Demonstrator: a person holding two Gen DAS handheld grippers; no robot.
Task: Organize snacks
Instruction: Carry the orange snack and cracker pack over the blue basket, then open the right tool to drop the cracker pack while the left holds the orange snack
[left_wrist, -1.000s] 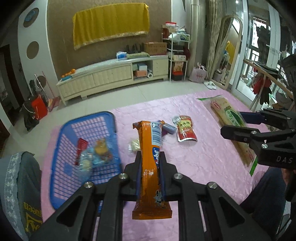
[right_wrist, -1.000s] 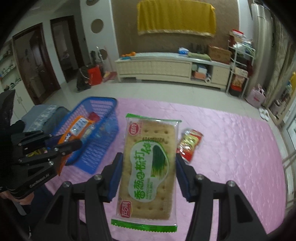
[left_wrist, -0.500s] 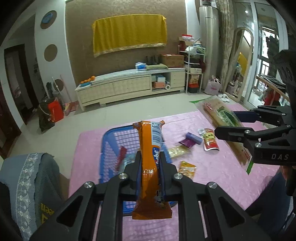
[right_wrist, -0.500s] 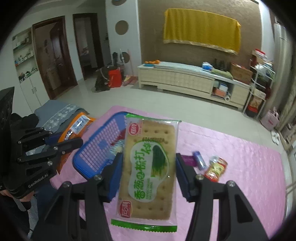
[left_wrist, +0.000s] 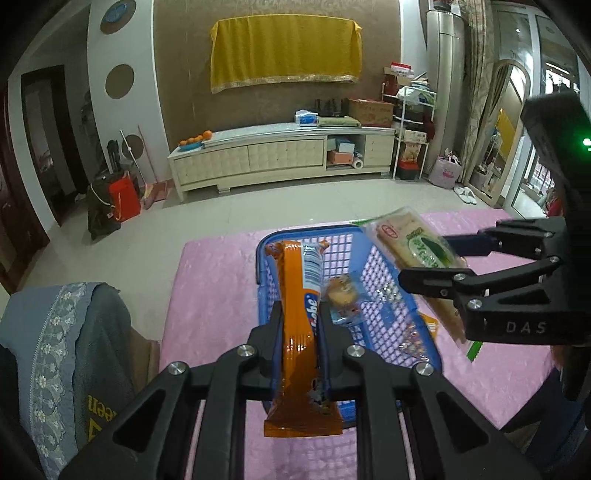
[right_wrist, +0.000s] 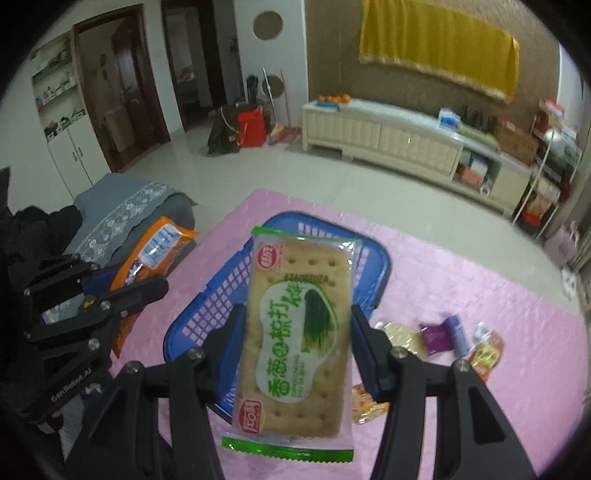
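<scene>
Pink cloth (left_wrist: 221, 295), blue basket (left_wrist: 343, 243) below: left gripper (left_wrist: 301, 325) clamping orange pkt (left_wrist: 297, 332), right gripper (right_wrist: 295, 332) clamping cracker pkt (right_wrist: 295, 332).

I'm looking along my left gripper (left_wrist: 300, 325): matte black linkage arms, silver round screws at each joint, blue pads lining the fingers (left_wrist: 324, 332). My right gripper (right_wrist: 295, 343) is built the same; its black body shows white "DAS" lettering and a green light glowing on the housing.
</scene>
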